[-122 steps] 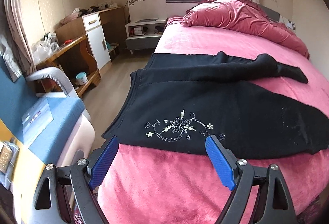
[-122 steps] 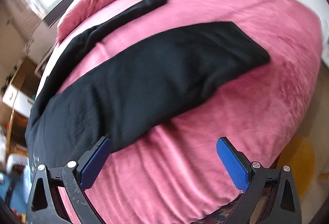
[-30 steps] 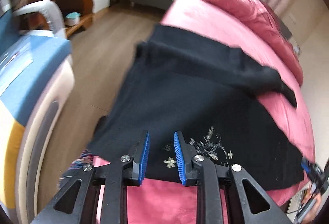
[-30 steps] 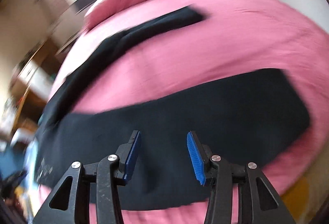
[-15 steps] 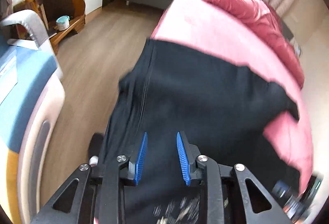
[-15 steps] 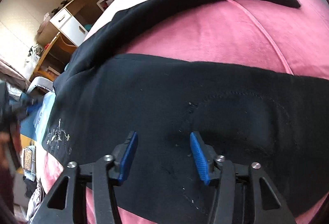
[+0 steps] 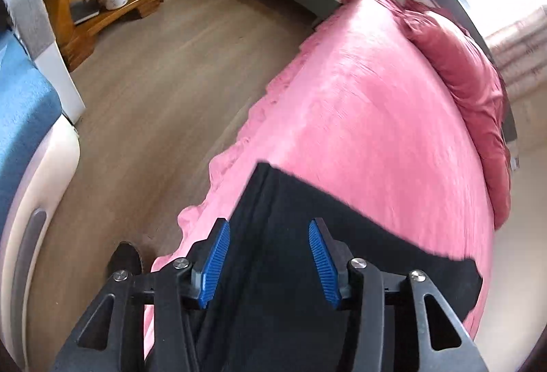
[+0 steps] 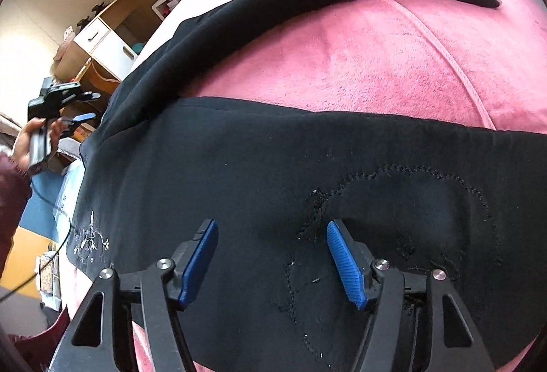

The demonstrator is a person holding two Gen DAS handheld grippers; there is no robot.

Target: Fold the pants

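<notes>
On the left wrist view, fabric: black soft-cloth pants (image 7: 307, 269) lie flat on the pink plush bed cover (image 7: 359, 119), at the bed's near end beside its ruffled edge.
Left view, direction: a straight cloth edge runs from the corner near the bed's side toward the lower right; the long axis cannot be told here.
Left view, fingers: the left gripper (image 7: 270, 259) has its blue ribbed pads standing moderately apart, having just been opening; black cloth shows behind the gap, nothing pinched.
Right view, fabric: pants (image 8: 273, 173) spread wide, with pale floral embroidery at lower left and a stitched curling outline at right.
Right view, direction: long axis runs left to right; one narrow leg reaches across the top to a tip at upper right.
Right view, fingers: right gripper (image 8: 270, 262) moderately apart, just been opening, over the cloth and gripping nothing.
Right view, far left: a person's hand (image 8: 24, 143) holds the other gripper (image 8: 77, 120).
</notes>
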